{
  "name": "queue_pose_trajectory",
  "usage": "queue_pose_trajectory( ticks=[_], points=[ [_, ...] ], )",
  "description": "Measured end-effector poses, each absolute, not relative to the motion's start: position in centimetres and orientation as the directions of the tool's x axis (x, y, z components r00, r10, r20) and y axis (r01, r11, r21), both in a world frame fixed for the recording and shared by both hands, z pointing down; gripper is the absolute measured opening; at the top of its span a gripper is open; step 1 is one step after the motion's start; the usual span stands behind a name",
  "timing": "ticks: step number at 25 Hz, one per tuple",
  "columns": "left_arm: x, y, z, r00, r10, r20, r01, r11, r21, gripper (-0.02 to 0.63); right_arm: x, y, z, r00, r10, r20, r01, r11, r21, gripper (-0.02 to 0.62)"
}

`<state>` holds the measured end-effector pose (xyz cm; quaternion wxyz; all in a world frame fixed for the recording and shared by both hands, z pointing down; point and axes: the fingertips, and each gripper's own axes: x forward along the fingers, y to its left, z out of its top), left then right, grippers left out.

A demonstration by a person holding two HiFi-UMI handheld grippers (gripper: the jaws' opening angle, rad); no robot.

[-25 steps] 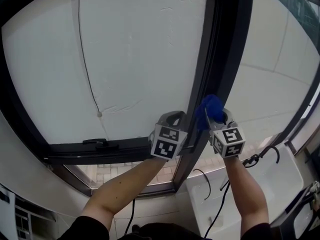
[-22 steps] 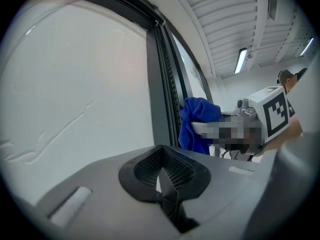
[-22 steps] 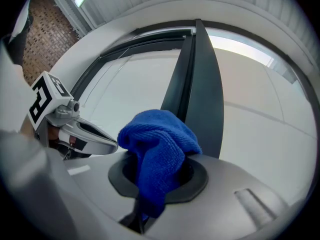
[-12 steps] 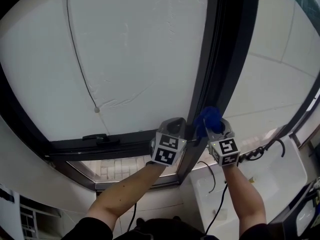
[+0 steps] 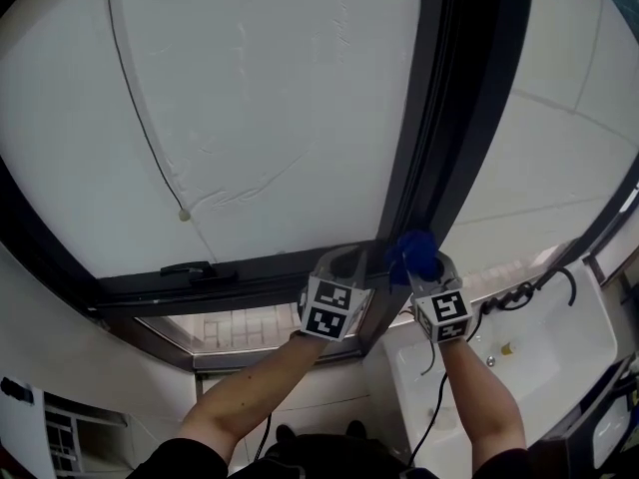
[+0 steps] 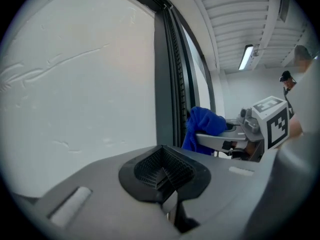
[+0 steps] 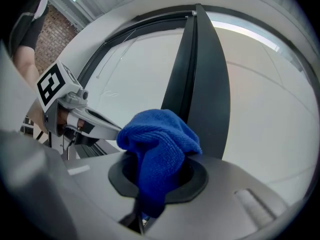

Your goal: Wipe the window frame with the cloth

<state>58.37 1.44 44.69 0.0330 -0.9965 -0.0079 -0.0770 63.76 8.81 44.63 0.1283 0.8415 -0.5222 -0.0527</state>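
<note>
A dark upright window frame (image 5: 451, 118) runs between a frosted pane and a white tiled wall; it also shows in the right gripper view as the frame post (image 7: 202, 84) and in the left gripper view (image 6: 167, 79). My right gripper (image 5: 417, 257) is shut on a bunched blue cloth (image 5: 415, 250) (image 7: 157, 149), held against the foot of the post. My left gripper (image 5: 349, 263) sits just left of it at the frame's lower corner, jaws shut with nothing between them (image 6: 162, 176). The blue cloth (image 6: 202, 129) appears beside the post from the left.
A horizontal dark frame rail with a handle (image 5: 185, 268) runs left along the pane's bottom. A thin cord with a bead (image 5: 183, 215) hangs on the pane. A white basin (image 5: 519, 357) with cables lies below right.
Both grippers and the cloth have slid lower along the post toward its foot, and the view has tilted with them.
</note>
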Motion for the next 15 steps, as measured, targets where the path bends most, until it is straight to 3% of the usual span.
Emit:
queue_pose_trajectory(
  ticks=[15],
  points=[
    [57.3,1.3,50.0,0.981,0.002,0.196,0.005,-1.000,-0.014,-0.008,63.0,8.1,51.9,0.432,-0.892,0.133,-0.889,-0.397,0.227,0.061]
  ],
)
